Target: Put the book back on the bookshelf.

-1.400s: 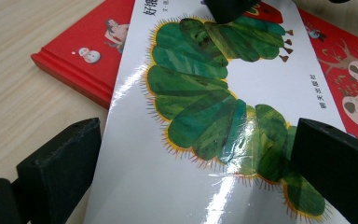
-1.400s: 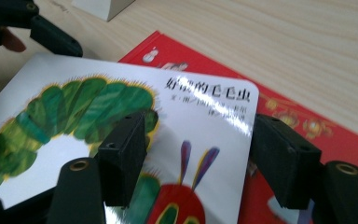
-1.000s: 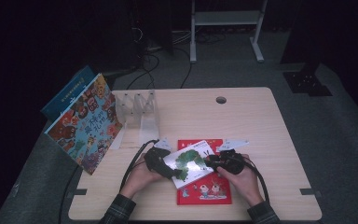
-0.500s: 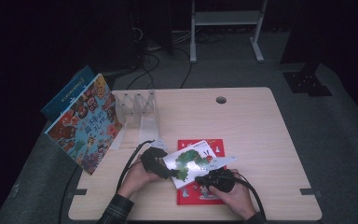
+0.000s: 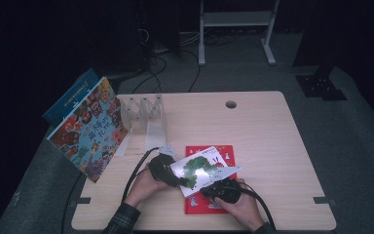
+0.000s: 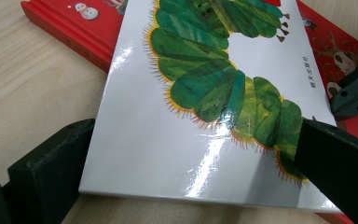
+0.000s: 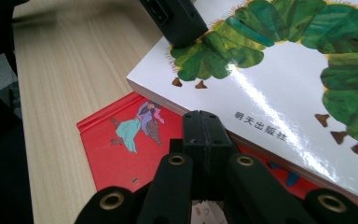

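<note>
White caterpillar book [image 5: 202, 171] held by left gripper over red book at the table's near edge.

White book lies tilted across the red book [image 5: 209, 156] on the wooden table [image 5: 263, 131], its near-left corner lifted. Left gripper [image 5: 168, 170] has that book between its jaws: in the left gripper view one jaw sits on the cover at right, the other at the left edge, clamped on the book [image 6: 205, 116]. Right gripper [image 5: 220, 191] is at the book's near edge, jaws just closed fully together, nothing between them; in the right gripper view the tips [image 7: 204, 126] meet just at the white book's [image 7: 279, 84] edge, above the red cover [image 7: 121, 149]. Further left: clear rack [image 5: 148, 117], a colourful picture book [image 5: 90, 129] leaning, a blue book [image 5: 70, 97] behind it.
</note>
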A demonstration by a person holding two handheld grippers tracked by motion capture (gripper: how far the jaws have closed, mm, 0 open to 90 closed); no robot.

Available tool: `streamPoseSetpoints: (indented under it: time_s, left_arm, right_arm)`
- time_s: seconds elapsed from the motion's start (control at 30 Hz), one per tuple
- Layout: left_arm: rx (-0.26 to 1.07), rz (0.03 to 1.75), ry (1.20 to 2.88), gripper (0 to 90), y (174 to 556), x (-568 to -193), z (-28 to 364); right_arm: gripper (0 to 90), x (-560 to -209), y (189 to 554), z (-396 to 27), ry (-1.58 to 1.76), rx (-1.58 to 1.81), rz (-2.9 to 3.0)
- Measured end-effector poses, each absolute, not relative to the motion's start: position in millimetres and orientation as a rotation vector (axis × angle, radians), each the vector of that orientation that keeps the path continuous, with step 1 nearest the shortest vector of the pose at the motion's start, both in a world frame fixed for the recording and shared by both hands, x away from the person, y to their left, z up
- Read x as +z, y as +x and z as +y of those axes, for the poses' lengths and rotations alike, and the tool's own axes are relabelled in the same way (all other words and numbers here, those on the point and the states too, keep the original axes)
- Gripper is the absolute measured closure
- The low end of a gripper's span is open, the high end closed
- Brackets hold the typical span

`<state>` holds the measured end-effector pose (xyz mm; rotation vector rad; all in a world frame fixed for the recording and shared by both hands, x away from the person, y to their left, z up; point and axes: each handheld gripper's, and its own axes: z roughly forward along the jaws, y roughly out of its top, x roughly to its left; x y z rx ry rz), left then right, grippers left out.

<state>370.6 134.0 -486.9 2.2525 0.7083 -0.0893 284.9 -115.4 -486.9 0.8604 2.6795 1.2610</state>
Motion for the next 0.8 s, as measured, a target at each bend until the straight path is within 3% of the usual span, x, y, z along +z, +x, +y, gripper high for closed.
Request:
streamPoseSetpoints:
  time_s: [0.23,0.8]
  left_arm:
    - [-0.121,0.751,2.222,0.0,372.6,-483.8,134.0]
    - [-0.041,0.659,2.127,0.2,360.7,-442.5,140.2]
  right_arm:
    - [89.7,-487.9,283.0,-113.5,0.857,1.268,2.669]
    - [89.7,-488.7,284.9,-109.4,0.838,1.279,2.668]
